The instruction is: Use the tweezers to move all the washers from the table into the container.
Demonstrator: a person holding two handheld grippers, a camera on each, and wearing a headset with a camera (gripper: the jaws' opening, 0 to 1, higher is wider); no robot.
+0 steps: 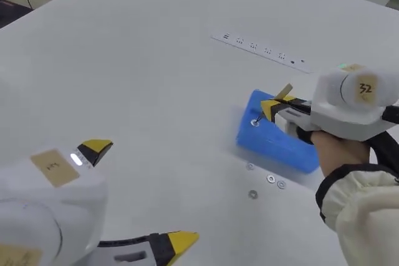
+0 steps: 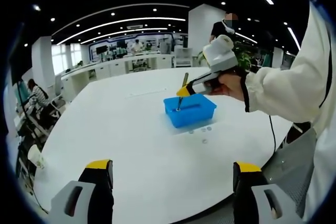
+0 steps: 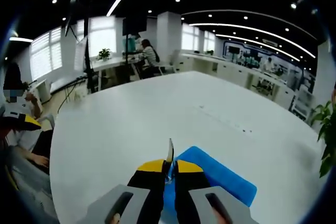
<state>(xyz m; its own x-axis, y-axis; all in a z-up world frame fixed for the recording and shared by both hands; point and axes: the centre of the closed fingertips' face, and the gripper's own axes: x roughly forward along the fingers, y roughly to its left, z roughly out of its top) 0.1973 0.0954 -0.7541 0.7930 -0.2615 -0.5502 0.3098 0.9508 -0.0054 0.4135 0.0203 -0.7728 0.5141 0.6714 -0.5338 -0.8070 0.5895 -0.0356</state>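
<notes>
My right gripper [image 1: 272,109] is shut on the tweezers [image 1: 262,115], which point down into the blue container [image 1: 274,147]. A washer [image 1: 255,123] sits at the tweezers' tip inside the container; I cannot tell whether it is pinched. Several washers [image 1: 271,179] lie on the white table just in front of the container. In the right gripper view the jaws [image 3: 170,167] clamp the tweezers [image 3: 169,153] over the container [image 3: 215,178]. My left gripper [image 1: 142,193] is open and holds nothing, well to the left. The left gripper [image 2: 173,167] view shows the container [image 2: 190,113] and right gripper [image 2: 185,91] ahead.
A white power strip [image 1: 259,48] is set in the table beyond the container. The round white table [image 1: 137,73] stretches bare to the left. Desks and seated people are in the office background.
</notes>
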